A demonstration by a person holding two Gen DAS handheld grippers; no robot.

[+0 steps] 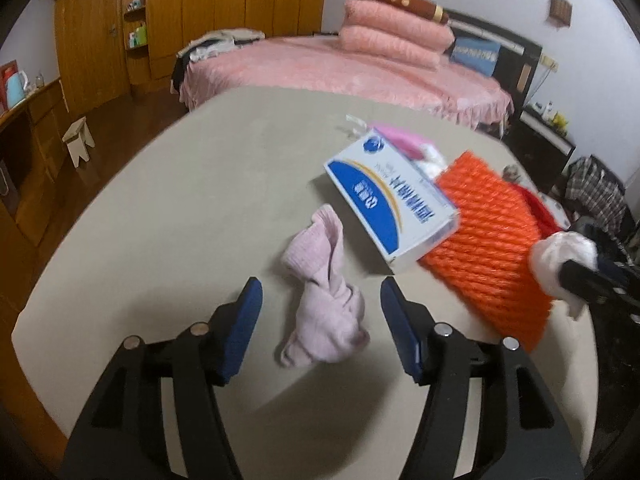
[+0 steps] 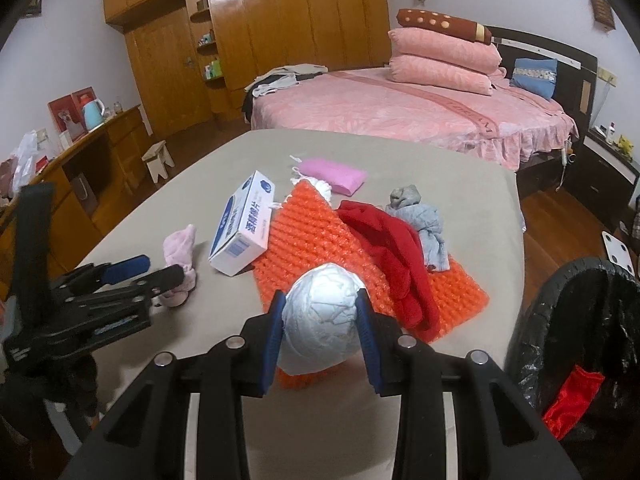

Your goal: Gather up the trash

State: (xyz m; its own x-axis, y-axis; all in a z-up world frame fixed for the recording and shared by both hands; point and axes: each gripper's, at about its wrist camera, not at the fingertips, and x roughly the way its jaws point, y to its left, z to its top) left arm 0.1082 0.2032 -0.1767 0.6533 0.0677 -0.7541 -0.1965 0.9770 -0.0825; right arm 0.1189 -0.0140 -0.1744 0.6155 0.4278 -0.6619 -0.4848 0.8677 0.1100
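My right gripper (image 2: 320, 320) is shut on a crumpled white paper ball (image 2: 320, 320), held above the near edge of the grey table (image 2: 460, 184); it also shows in the left wrist view (image 1: 560, 264). My left gripper (image 1: 322, 304) is open, its jaws on either side of a pale pink sock (image 1: 324, 296) lying on the table; the same sock shows in the right wrist view (image 2: 180, 252). A blue-and-white box (image 1: 392, 200) leans on an orange woven mat (image 1: 492, 240). A bin with a black bag (image 2: 580, 340) stands right of the table.
On the mat lie a red cloth (image 2: 392, 256) and a grey cloth (image 2: 424, 220). A pink pad (image 2: 332, 174) and white scraps (image 2: 320, 188) lie behind the mat. A pink bed (image 2: 400, 112), a wooden wardrobe (image 2: 260, 32) and a small stool (image 2: 158, 160) stand beyond the table.
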